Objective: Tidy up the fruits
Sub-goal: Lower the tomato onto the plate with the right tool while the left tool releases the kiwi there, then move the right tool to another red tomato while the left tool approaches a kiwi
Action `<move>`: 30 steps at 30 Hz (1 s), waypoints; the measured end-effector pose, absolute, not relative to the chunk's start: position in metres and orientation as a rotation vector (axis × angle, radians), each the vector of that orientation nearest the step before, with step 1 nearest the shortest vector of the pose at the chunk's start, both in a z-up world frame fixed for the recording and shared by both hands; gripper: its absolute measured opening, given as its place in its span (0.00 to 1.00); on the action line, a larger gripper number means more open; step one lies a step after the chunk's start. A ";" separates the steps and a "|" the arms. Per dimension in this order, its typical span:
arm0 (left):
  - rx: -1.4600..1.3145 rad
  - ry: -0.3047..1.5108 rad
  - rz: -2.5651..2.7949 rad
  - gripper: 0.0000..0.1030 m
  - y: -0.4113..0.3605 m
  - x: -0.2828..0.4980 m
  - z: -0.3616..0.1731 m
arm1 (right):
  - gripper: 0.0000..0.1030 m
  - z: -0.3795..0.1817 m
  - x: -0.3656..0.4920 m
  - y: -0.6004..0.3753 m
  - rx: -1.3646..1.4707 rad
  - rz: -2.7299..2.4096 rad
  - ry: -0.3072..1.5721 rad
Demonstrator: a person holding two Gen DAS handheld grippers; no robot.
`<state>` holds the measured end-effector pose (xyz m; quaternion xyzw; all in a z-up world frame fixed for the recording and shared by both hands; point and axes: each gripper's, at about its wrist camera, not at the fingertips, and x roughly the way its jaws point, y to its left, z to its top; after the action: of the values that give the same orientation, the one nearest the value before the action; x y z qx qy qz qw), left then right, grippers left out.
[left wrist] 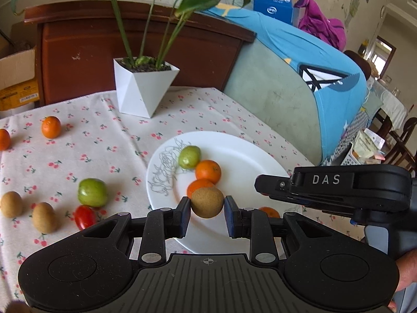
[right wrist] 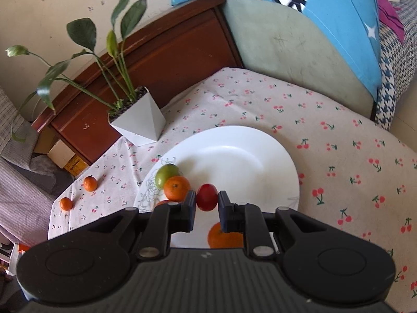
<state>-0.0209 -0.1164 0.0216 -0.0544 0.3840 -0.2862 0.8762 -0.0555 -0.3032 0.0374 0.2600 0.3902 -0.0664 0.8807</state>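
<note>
Left gripper [left wrist: 207, 203] clamps a round, rough-skinned brown kiwi [left wrist: 207, 202] over the near rim of the glossy white plate [left wrist: 242, 156]. Right gripper [right wrist: 206, 201] pinches a smooth red tomato [right wrist: 206, 197] above the same plate, beside an orange [right wrist: 176, 188] and a green fruit [right wrist: 165, 174].

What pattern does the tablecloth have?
The tablecloth is white with small red cherries, clearest in the right wrist view.

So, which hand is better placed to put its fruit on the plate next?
Both are near, but the right looks better placed: the right gripper holds its red fruit over the plate, while the left gripper holds its brown fruit over the near edge.
</note>
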 end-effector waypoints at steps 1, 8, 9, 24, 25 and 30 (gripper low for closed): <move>-0.113 0.805 -0.601 0.24 -0.118 -0.021 0.020 | 0.17 0.036 -0.055 -0.305 0.548 -0.143 0.816; -0.117 0.817 -0.628 0.25 -0.129 -0.022 0.014 | 0.20 0.034 -0.055 -0.312 0.573 -0.179 0.820; -0.116 0.811 -0.630 0.25 -0.130 -0.023 0.014 | 0.20 0.034 -0.055 -0.313 0.577 -0.183 0.818; -0.122 0.772 -0.525 0.51 -0.105 -0.020 0.030 | 0.21 0.038 -0.049 -0.308 0.588 -0.153 0.801; -0.126 0.769 -0.509 0.51 -0.101 -0.020 0.031 | 0.21 0.039 -0.048 -0.305 0.584 -0.143 0.800; -0.138 0.768 -0.441 0.51 -0.079 -0.017 0.035 | 0.22 0.041 -0.042 -0.288 0.552 -0.081 0.798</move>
<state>-0.0166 -0.0788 0.0347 -0.0666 0.3713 -0.2132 0.9013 -0.0425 -0.2882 0.0414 0.2652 0.3833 -0.0389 0.8839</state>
